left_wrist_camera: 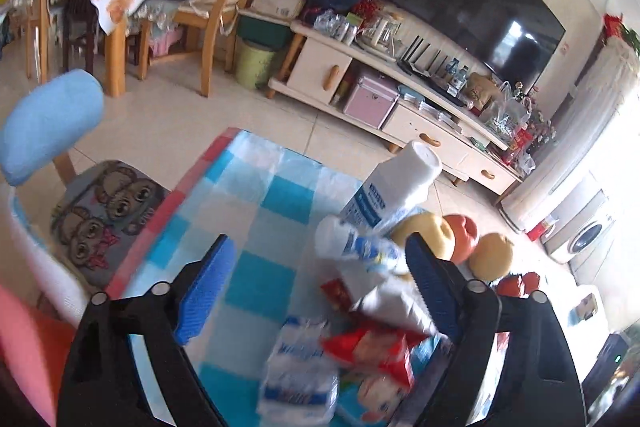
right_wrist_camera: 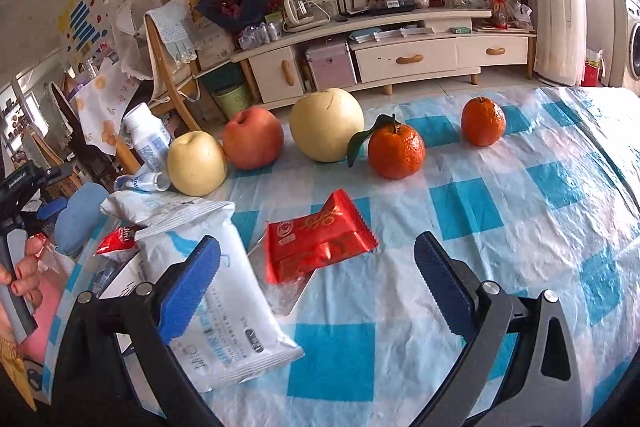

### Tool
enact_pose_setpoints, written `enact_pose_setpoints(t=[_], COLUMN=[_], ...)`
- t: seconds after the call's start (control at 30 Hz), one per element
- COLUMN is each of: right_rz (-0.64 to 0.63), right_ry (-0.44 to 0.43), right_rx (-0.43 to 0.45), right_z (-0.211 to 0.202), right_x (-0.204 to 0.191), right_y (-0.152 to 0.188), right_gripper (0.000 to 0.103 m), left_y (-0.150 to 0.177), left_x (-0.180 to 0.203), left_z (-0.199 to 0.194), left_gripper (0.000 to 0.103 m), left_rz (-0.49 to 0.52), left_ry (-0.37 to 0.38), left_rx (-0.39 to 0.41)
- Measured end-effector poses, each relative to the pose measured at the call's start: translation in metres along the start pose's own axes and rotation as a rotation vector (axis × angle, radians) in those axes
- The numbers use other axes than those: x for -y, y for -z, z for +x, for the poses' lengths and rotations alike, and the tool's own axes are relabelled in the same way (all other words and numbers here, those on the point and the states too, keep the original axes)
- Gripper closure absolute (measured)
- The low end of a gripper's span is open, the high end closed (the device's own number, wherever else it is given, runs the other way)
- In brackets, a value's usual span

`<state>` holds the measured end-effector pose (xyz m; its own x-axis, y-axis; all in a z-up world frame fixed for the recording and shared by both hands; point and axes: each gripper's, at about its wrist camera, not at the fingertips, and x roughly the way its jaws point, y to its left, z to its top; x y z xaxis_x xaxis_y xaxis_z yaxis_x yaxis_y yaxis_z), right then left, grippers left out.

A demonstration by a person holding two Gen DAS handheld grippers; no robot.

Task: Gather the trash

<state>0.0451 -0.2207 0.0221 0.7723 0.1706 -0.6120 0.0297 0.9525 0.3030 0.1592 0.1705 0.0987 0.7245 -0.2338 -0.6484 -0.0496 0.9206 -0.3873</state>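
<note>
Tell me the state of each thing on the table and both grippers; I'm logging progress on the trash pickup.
Left gripper: open, empty.
Right gripper: open, empty, over the wrapper.
Red wrapper: flat on the cloth, not picked up.
Wipes pack: lying flat, partly under the right gripper's left finger.
White bottle: tipped, leaning.
Two oranges: upright, whole.

No legible text on any packaging.

I count five fruits in a row behind the red foil snack packet (right_wrist_camera: 318,249): two pale yellow pears (right_wrist_camera: 197,163) (right_wrist_camera: 326,125), one red apple (right_wrist_camera: 253,138), two oranges (right_wrist_camera: 396,151) (right_wrist_camera: 483,121). Left of it lie two white wipe packs (right_wrist_camera: 218,307) (right_wrist_camera: 160,205).
</note>
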Motion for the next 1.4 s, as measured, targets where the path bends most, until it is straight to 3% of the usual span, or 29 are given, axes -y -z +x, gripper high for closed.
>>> enact_pose_setpoints(t=[0.07,0.13,0.23,0.4,0.5,0.8,0.97,1.27,1.4], right_rz=[0.016,0.035,0.053,0.032,0.025,0.014,-0.039,-0.072,-0.064], right_ry=[-0.011,-0.031,-0.074,-0.109,-0.107,-0.232,-0.307,-0.328,-0.319], right_rx=[-0.016,-0.047,-0.071,-0.106,-0.142,-0.212,-0.273,-0.313,-0.295], right_z=[0.012,0.023,0.033,0.047,0.058,0.059,0.053,0.028,0.016], right_x=[0.01,0.017,0.022,0.019,0.021,0.014,-0.003,-0.015,-0.017], right_y=[-0.006,-0.009,-0.011,-0.011,-0.006,-0.003,0.005,0.022,0.026], right_gripper=[0.011,0.025,0.026,0.026,0.038,0.048,0.05,0.052,0.063], left_y=[-0.009,-0.013,-0.015,-0.007,0.002,0.038,0.069,0.117,0.135], left_x=[0.004,0.005,0.006,0.014,0.021,0.045,0.055,0.041,0.041], left_z=[0.025,0.049,0.081,0.111,0.114,0.093,0.063,0.009,-0.009], left_gripper=[0.021,0.024,0.032,0.043,0.046,0.05,0.05,0.05,0.05], left_rz=[-0.028,-0.058,-0.079,-0.019,0.035,0.138,0.186,0.17,0.143], left_ry=[0.001,0.004,-0.011,-0.04,-0.047,-0.017,-0.022,0.002,0.053], left_rx=[-0.039,-0.087,-0.147,-0.254,-0.271,-0.334,-0.321,-0.281,-0.26])
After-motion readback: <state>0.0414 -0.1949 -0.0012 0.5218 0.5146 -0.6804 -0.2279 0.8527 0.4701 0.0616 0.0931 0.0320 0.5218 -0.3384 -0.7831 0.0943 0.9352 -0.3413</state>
